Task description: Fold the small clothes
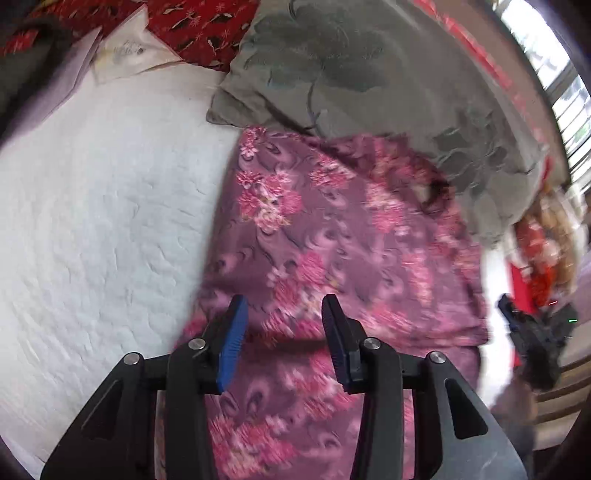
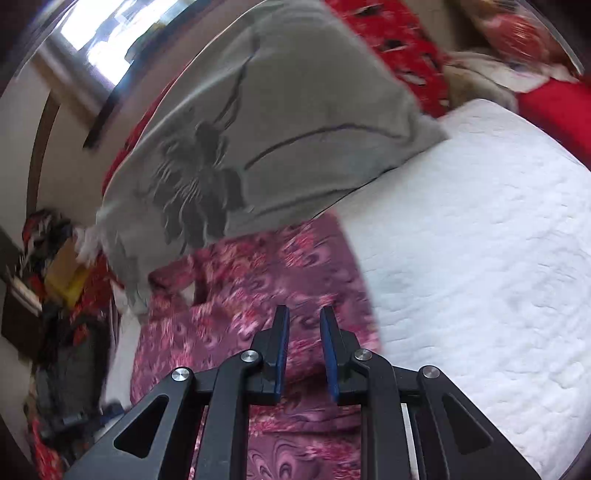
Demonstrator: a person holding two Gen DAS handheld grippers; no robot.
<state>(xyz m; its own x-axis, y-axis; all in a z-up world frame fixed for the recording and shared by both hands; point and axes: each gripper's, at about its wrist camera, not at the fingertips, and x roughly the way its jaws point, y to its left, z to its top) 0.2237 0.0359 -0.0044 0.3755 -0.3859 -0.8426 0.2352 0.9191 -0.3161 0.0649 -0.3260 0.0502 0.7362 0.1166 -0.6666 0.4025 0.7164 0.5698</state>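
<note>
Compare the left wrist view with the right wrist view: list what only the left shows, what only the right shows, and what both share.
Only the left wrist view: the left gripper, jaws apart over the cloth with nothing between them, and the right gripper seen small at the right edge. Only the right wrist view: the right gripper up close, jaws slightly apart and empty, and a brown box at the left. Both: the purple floral cloth lying on the white quilt, a grey pillow resting on the cloth's far edge, red fabric and a window.

A: The soft purple garment (image 1: 332, 236) carries pink flower clusters and swirls.

B: And the grey cushion (image 2: 280, 122) shows a darker grey floral print (the quilted bedcover (image 1: 92, 221) is plain white).
</note>
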